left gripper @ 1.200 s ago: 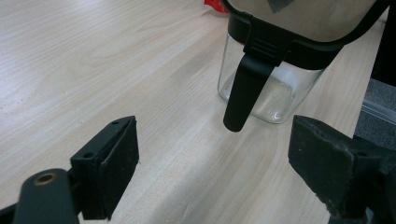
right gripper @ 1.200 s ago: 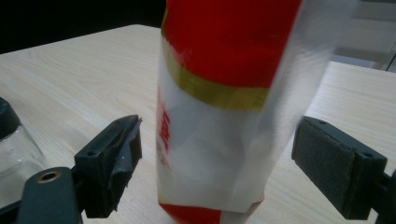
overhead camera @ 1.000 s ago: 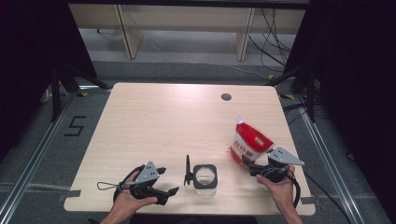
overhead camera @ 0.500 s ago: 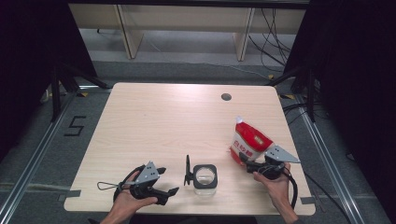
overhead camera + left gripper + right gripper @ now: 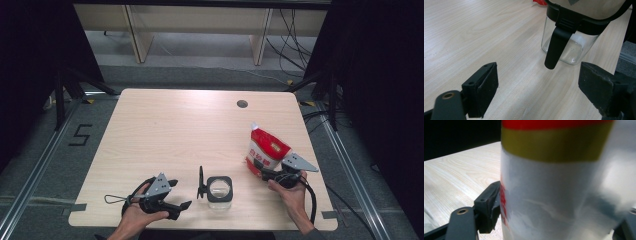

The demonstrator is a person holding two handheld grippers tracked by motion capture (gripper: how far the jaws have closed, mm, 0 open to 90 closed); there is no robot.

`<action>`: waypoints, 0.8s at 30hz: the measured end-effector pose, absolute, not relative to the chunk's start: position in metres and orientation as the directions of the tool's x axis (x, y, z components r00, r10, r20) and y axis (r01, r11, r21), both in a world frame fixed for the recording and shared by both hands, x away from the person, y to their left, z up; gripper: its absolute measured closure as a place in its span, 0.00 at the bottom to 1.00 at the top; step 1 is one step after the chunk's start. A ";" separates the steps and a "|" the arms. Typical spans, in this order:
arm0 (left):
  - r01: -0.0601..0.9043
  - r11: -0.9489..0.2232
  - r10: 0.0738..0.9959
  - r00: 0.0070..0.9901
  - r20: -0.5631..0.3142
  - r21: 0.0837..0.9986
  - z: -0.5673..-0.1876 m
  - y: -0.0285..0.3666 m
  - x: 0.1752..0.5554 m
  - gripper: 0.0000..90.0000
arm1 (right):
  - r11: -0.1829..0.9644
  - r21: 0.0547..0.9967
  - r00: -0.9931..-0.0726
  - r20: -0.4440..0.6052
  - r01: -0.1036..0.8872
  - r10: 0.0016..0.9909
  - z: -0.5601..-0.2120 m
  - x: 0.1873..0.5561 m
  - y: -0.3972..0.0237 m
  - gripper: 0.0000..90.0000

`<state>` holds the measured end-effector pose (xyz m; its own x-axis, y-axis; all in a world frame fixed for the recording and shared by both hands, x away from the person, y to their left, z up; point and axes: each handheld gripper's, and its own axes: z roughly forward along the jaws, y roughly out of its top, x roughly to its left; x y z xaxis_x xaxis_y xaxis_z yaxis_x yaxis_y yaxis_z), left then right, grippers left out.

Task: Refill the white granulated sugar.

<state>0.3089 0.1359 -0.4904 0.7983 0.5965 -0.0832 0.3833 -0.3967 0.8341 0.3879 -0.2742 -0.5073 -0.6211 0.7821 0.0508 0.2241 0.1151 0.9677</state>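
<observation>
A red and white bag stands near the table's right edge. My right gripper is at its base, and its jaws have just been closing with the bag between them. In the right gripper view the left pad touches the bag's side, while the other jaw is mostly hidden behind it. A clear glass jar with a black rim and an open hinged lid stands at the front middle. My left gripper rests just left of it, open, pointing at the jar with nothing between its pads.
The light wooden table has a round cable hole at the back right. Its front edge runs just below both hands. Pale shelving stands beyond the far edge, with dark curtains on both sides.
My right gripper has edged closer in on the base of the bag and its jaws have narrowed around it. The left hand and the jar have stayed put.
</observation>
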 end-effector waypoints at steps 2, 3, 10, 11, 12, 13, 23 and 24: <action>0.384 -0.394 0.598 0.797 -0.084 0.835 -0.491 0.136 0.309 0.18 | 0.117 0.969 -0.615 0.044 0.218 0.787 -0.508 0.389 -0.274 0.32; 0.381 -0.387 0.595 0.799 -0.089 0.840 -0.491 0.135 0.309 0.18 | 0.114 0.968 -0.616 0.051 0.225 0.786 -0.508 0.389 -0.273 0.32; 0.350 -0.426 0.565 0.823 -0.057 0.834 -0.491 0.136 0.311 0.18 | 0.091 0.968 -0.615 0.075 0.235 0.785 -0.512 0.393 -0.270 0.33; 0.351 -0.426 0.566 0.822 -0.057 0.834 -0.491 0.136 0.311 0.18 | 0.087 0.969 -0.611 0.076 0.232 0.788 -0.513 0.393 -0.269 0.33; 0.364 -0.417 0.576 0.814 -0.067 0.832 -0.491 0.136 0.310 0.18 | 0.095 0.966 -0.612 0.077 0.243 0.787 -0.513 0.393 -0.269 0.33; 0.374 -0.413 0.579 0.811 -0.078 0.830 -0.491 0.135 0.310 0.18 | 0.099 0.966 -0.605 0.068 0.237 0.793 -0.513 0.393 -0.268 0.33; 0.362 -0.427 0.558 0.826 -0.073 0.829 -0.492 0.132 0.309 0.18 | 0.135 0.963 -0.606 0.035 0.232 0.794 -0.514 0.396 -0.266 0.34; 0.373 -0.417 0.567 0.819 -0.083 0.829 -0.493 0.131 0.309 0.18 | 0.135 0.963 -0.606 0.035 0.232 0.794 -0.514 0.396 -0.266 0.34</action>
<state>0.3087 0.1312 -0.4927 0.8194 0.5672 -0.0833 0.3729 -0.4170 0.8289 0.3964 -0.2658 -0.5140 -0.6064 0.7944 0.0350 0.2321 0.1347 0.9633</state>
